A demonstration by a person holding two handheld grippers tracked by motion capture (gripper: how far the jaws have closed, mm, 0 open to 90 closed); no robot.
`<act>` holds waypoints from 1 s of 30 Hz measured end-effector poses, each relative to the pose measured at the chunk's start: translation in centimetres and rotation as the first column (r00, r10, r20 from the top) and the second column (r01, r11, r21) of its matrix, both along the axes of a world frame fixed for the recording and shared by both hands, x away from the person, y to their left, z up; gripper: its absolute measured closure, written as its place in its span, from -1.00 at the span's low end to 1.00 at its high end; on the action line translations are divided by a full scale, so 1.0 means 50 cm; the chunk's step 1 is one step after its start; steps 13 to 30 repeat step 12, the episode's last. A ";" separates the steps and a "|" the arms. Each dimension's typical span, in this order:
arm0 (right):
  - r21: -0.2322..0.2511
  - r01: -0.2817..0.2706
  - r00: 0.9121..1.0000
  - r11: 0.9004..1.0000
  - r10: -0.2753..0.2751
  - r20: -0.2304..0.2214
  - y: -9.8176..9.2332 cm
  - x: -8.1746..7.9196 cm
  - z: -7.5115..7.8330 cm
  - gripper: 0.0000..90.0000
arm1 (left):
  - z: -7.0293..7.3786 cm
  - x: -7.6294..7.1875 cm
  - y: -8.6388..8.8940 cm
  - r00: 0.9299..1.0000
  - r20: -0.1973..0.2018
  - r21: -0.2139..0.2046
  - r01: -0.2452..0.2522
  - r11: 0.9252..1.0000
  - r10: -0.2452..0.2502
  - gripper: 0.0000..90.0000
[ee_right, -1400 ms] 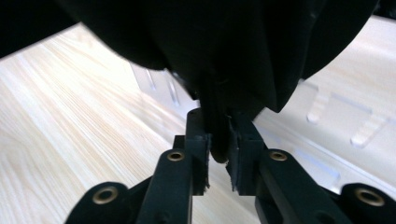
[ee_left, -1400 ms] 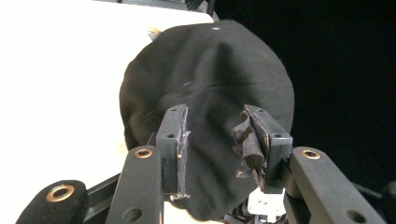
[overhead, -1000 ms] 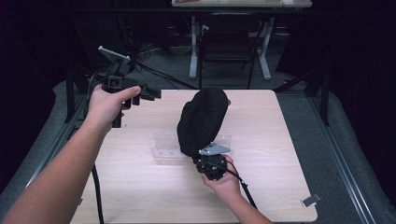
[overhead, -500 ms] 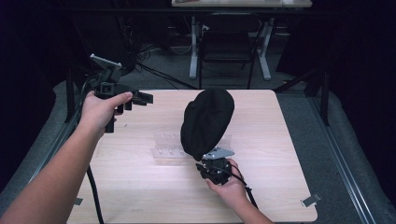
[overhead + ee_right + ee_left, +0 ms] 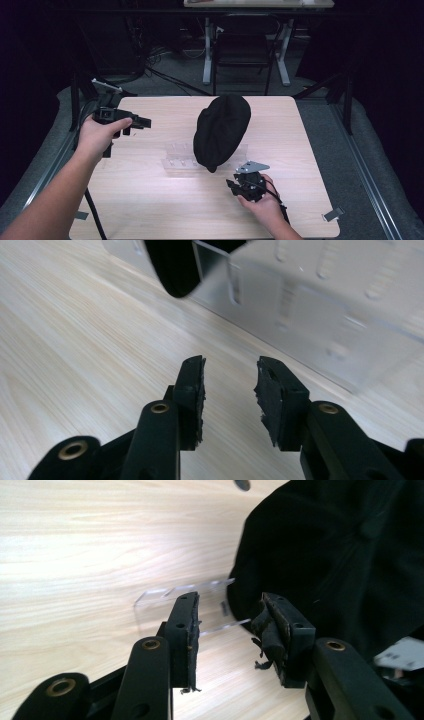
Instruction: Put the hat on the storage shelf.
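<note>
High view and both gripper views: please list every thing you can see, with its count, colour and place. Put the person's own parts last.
Table: one, light wood, centre of the high view.
Hat: one, black, propped on the clear stand at the table's middle.
Clear stand: one, transparent plastic, under the hat.
Far table: one, white legs, background.
Metal bracket: one, grey, at the table's near right corner.
Left gripper: one, black, above the table's left edge, jaws apart, nothing between them.
Right gripper: one, black, near the hat's lower end, jaws apart, nothing between them.
Forearms: two, entering from the bottom.
</note>
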State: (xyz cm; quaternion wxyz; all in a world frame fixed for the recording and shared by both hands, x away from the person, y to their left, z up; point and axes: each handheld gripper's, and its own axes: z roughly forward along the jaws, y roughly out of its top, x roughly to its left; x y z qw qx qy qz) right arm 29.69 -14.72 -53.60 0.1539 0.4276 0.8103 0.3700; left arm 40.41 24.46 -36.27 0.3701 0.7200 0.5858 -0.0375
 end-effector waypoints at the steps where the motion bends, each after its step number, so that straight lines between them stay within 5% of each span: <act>1: -0.007 0.005 1.000 1.000 -0.005 -0.007 -0.006 -0.001 0.000 0.35 | -0.006 -0.002 0.003 1.000 0.003 0.020 -0.003 1.000 0.003 0.34; 7: -0.016 0.036 0.999 0.999 -0.037 -0.035 -0.041 -0.004 0.002 0.30 | -0.052 -0.018 0.023 1.000 0.015 0.127 0.001 0.992 -0.003 0.34; 11: -0.036 0.052 0.998 0.998 -0.053 -0.045 -0.062 -0.004 0.009 0.27 | -0.081 -0.027 0.033 1.000 0.023 0.198 -0.002 0.980 -0.002 0.34; 12: -0.004 0.062 0.997 0.998 -0.062 -0.040 -0.064 -0.004 0.006 0.26 | -0.086 -0.028 0.036 1.000 0.019 0.211 -0.001 0.977 -0.003 0.34; 30: -0.004 0.062 0.997 0.998 -0.062 -0.040 -0.064 -0.004 0.006 0.26 | -0.086 -0.028 0.036 1.000 0.019 0.211 -0.001 0.977 -0.003 0.34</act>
